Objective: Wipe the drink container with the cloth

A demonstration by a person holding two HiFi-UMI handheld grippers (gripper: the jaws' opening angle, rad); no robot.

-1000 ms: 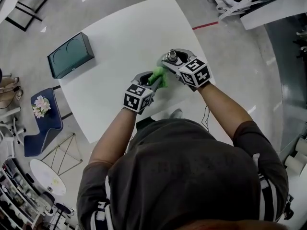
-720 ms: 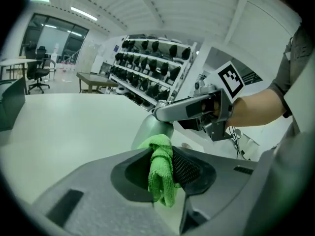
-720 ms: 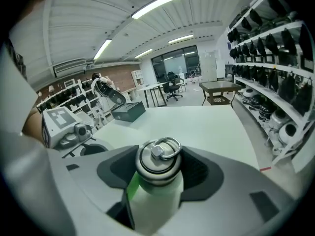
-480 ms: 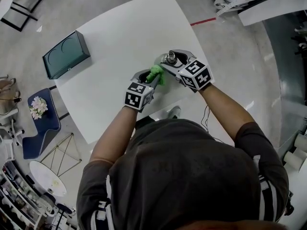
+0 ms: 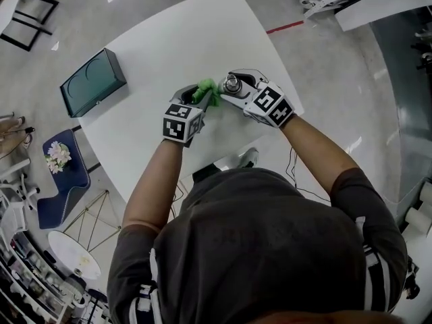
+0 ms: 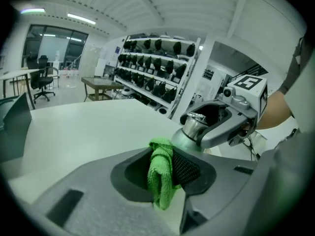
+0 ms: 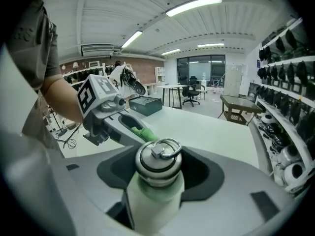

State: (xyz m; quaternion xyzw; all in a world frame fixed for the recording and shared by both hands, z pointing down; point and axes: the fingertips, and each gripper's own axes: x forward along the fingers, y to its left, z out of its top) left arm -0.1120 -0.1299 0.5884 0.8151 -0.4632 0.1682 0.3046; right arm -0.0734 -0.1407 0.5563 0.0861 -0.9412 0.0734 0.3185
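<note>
Both hands have shifted toward the upper left. The left gripper (image 5: pixel 200 98), fingers pinching the cloth (image 5: pixel 206 91), sits just left of the cap-up drink container (image 5: pixel 232 83), which the right gripper (image 5: pixel 236 90) fingers clamp over the surface (image 5: pixel 155 52).

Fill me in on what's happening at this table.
A person stands over a white table with a gripper in each hand. The right gripper is clamped around a drink bottle with a metal ring cap. The left gripper pinches a folded green cloth and holds it up at the bottle's side, touching it or very nearly so. A dark green box sits apart at the table's far left edge, not involved.
</note>
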